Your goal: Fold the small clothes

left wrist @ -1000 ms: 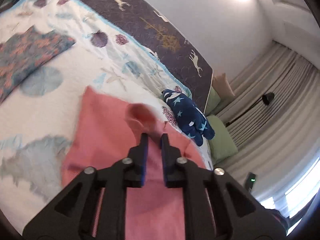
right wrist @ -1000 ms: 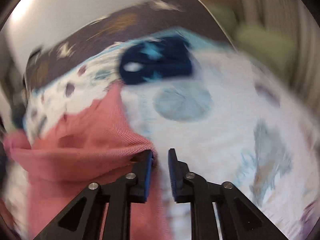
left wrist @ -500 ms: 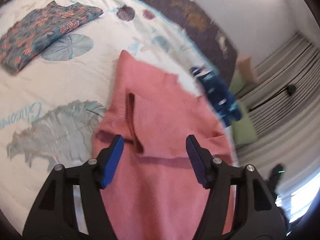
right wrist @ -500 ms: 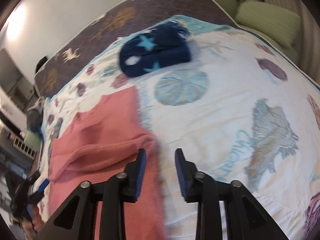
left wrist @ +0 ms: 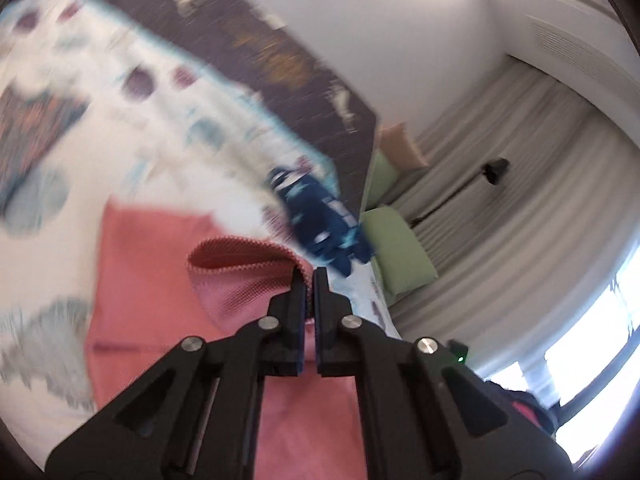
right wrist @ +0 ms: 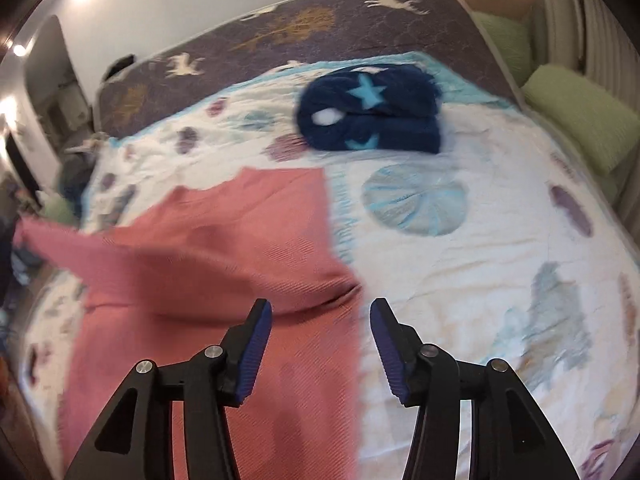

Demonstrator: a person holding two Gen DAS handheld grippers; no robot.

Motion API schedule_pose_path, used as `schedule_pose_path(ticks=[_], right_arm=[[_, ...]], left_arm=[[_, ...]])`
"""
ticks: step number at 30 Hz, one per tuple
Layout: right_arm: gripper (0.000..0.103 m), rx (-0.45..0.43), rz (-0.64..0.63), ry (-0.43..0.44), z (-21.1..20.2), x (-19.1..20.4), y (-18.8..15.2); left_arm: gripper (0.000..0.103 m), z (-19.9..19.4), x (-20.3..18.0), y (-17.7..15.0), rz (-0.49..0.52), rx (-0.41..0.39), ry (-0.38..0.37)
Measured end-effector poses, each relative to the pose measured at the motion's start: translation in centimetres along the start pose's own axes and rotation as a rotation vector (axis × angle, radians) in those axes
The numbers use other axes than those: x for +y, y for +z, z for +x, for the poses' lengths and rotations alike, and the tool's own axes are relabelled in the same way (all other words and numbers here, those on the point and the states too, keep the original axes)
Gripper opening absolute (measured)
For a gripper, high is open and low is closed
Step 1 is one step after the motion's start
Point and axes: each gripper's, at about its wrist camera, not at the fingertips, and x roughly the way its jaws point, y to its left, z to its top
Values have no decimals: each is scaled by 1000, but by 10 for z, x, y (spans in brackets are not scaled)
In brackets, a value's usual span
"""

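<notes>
Lying spread on the quilt [right wrist: 460, 264], the pink top [right wrist: 224, 248] is pinched at a raised fold by the left gripper [left wrist: 308, 276], jaws clamped on the cloth. Over its right edge the right gripper [right wrist: 320, 320] is held, jaws opening, nothing pressed between them. For a neat fold, the lifted edge should be carried straight across and kept taut. Half a second ago the left jaws were wide apart above the flat top; now cloth is gripped and raised.
</notes>
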Motion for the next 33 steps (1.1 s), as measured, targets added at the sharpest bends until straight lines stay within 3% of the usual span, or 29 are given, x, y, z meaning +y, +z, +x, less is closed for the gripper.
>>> schedule_pose_path(ticks=[1,2,6,10,14,15,18,19,22,24,26,27,28,31,32,33], right_arm=[[52,10,10,94,-3,1,-5],[52,21,6,134,-3,4,-8],[53,40,-107,67,3,23,-17],[53,142,-51,324,25,36,-17],[53,156,-95,420,50,69,-4],[52,133,-98,395,55,74,6],[51,-24,-73,114,62,66,48],[50,-118,-8,-10,61,51,69],[51,-286,160,-242,49,24,87],[62,-278,190,-232,51,17,85],[64,-113,103,-79,72,20,72],[64,-41,67,-49,80,23,63],[64,3,39,-44,83,23,53],[64,23,-26,-48,72,20,29],[64,30,-41,-39,64,16,23],[64,34,-44,-25,56,12,20]], left_arm=[[4,-1,-12,4,39,-3,4],[4,0,-16,4,54,2,6],[4,7,-24,2,65,40,-35],[4,8,-34,1,71,41,-89],[4,-1,-60,15,128,2,-138],[4,-5,-66,18,152,-13,-139],[3,-14,-78,27,224,-66,-138],[3,-14,-76,28,226,-87,-136],[4,0,-56,25,203,-85,-114],[4,16,-33,16,178,-52,-55],[3,41,1,3,106,40,-11],[4,54,19,-6,54,97,5],[3,63,33,-15,13,140,20],[3,82,51,-36,-40,231,40],[8,92,52,-42,-53,263,36],[26,99,51,-47,-60,291,25]])
